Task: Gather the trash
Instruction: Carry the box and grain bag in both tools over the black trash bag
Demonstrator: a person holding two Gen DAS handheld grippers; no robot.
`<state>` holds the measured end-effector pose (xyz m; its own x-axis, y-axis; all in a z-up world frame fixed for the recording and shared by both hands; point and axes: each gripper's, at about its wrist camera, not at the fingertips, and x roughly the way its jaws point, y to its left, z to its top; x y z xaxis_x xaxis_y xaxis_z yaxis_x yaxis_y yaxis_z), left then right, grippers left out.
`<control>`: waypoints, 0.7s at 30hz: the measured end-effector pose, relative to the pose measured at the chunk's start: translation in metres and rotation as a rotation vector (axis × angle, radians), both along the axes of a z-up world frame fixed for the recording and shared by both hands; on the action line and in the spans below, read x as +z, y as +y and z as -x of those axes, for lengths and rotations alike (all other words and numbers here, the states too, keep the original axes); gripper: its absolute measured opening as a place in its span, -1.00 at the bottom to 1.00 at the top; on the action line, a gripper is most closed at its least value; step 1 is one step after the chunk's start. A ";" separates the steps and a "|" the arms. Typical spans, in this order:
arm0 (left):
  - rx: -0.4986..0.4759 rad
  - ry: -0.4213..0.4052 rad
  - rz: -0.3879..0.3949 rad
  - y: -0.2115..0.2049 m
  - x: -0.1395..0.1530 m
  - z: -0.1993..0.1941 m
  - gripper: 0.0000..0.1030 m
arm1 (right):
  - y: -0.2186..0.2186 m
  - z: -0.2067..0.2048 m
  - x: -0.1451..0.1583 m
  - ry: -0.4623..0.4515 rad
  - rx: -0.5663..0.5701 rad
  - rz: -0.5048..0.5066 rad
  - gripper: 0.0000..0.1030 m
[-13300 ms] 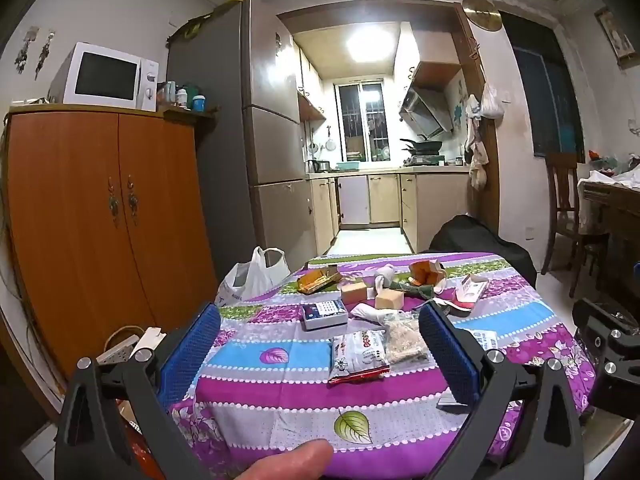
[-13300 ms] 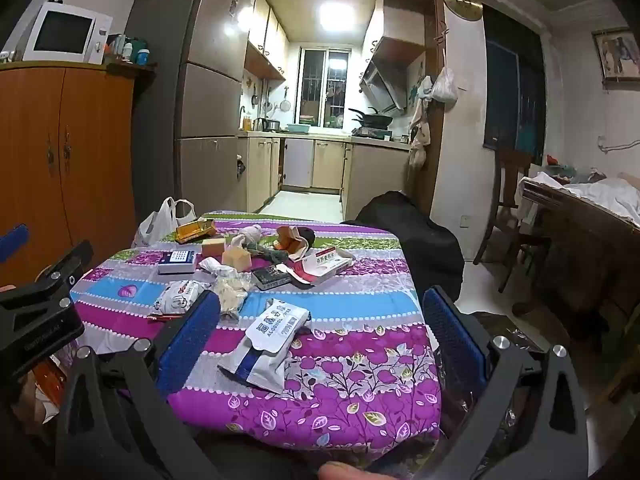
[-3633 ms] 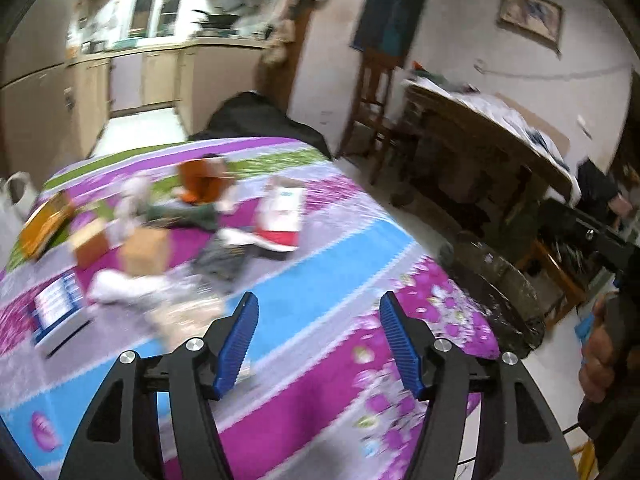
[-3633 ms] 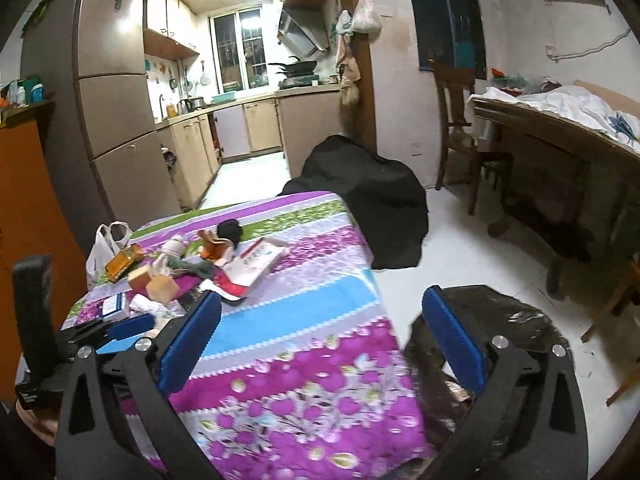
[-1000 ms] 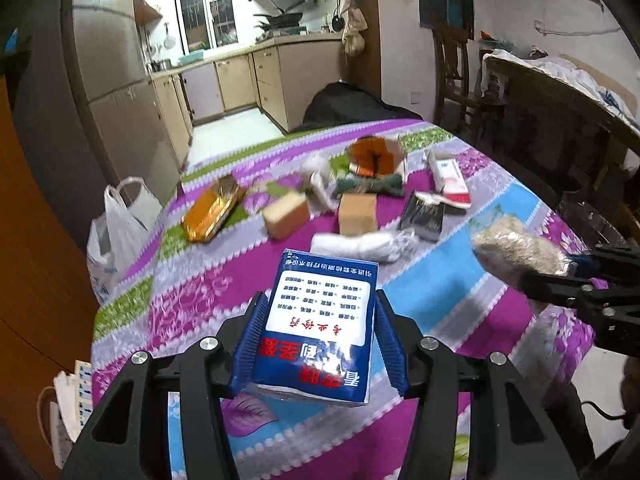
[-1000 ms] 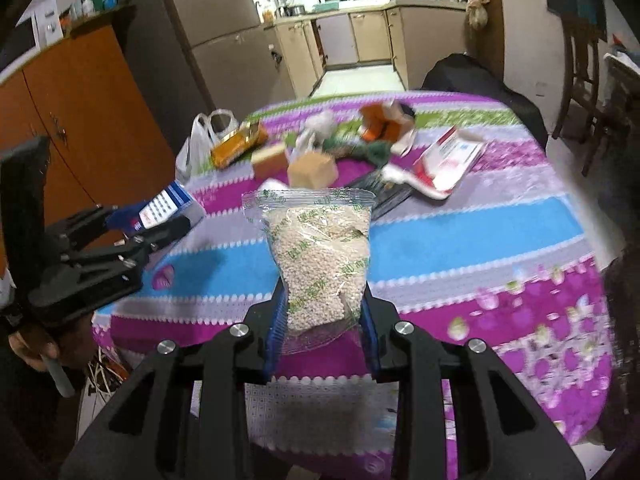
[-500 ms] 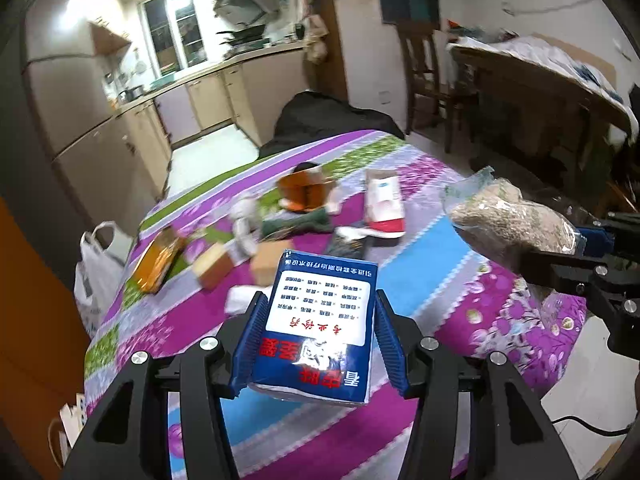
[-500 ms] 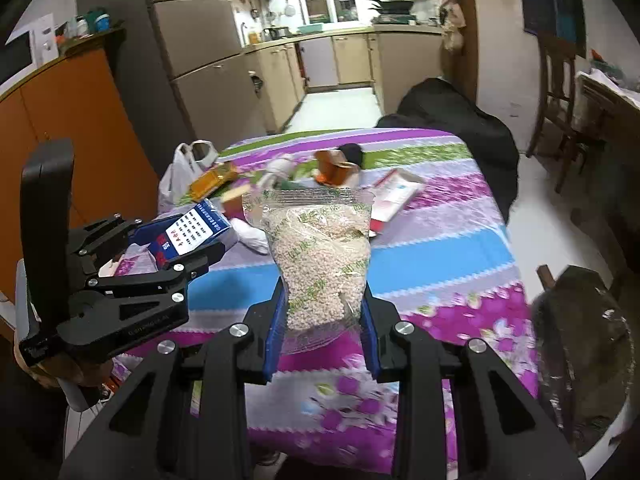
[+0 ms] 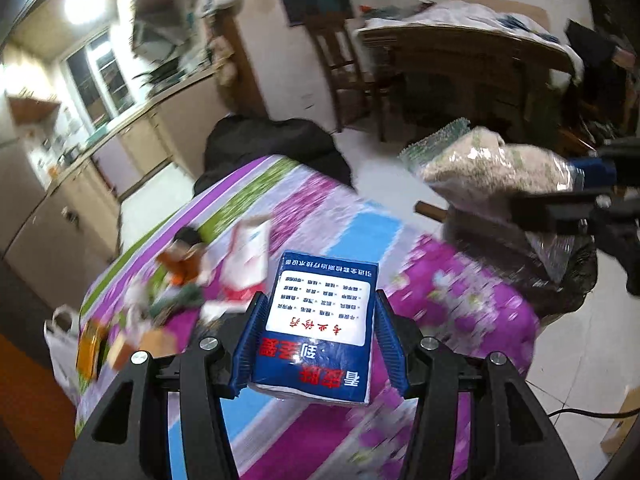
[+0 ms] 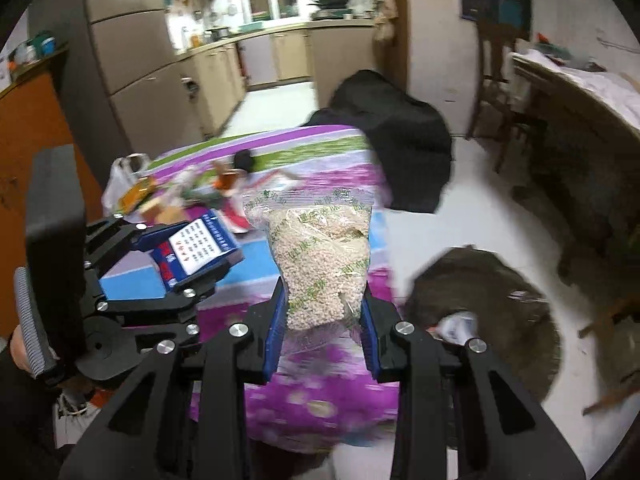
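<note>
- At the far left we see a white plastic carrier bag (image 9: 60, 344) hanging beside the counter (image 9: 360, 232), which wears a cloth of purple, blue and green floral stripes.
- On the counter's far side, blurred by motion, lie a flat orange-gold packet (image 9: 89, 346), an orange cup-like scrap (image 9: 182, 266) and a red-and-white flat carton (image 9: 246, 256); we cannot tell whether they touch.
- Our left tool (image 9: 318, 338) pinches a blue rectangular packet with a white label and red characters (image 9: 322, 320), its blue pads pressed to the packet's two long sides; the packet hangs above the counter's near part.
- Our right tool (image 10: 324, 320) clamps the lower part of a clear zip-top plastic bag filled with small pale grains (image 10: 318, 256), the bag standing upright between the pads, raised above the counter's right edge.
- On the floor just right of the counter we see an open black trash bag (image 10: 492, 304) with something pale inside it.
- Beyond the counter a black bundle (image 10: 394, 128) sits on the floor.
- At the far right stand a wooden chair (image 9: 340, 64) and a dark wooden table (image 10: 576, 108) piled with cloth.
</note>
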<state>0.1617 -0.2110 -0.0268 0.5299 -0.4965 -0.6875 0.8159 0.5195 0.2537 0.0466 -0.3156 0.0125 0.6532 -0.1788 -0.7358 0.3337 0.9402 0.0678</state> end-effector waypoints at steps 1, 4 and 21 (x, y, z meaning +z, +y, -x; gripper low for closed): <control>-0.023 -0.009 -0.005 -0.014 0.000 0.005 0.05 | -0.009 0.004 0.000 0.010 -0.018 0.003 -0.40; -0.072 -0.019 -0.014 -0.046 0.001 0.015 0.05 | -0.038 0.018 -0.002 0.043 -0.073 0.002 -0.39; -0.338 0.022 -0.060 -0.215 -0.008 0.081 0.05 | -0.157 0.095 -0.003 0.131 -0.307 -0.065 -0.39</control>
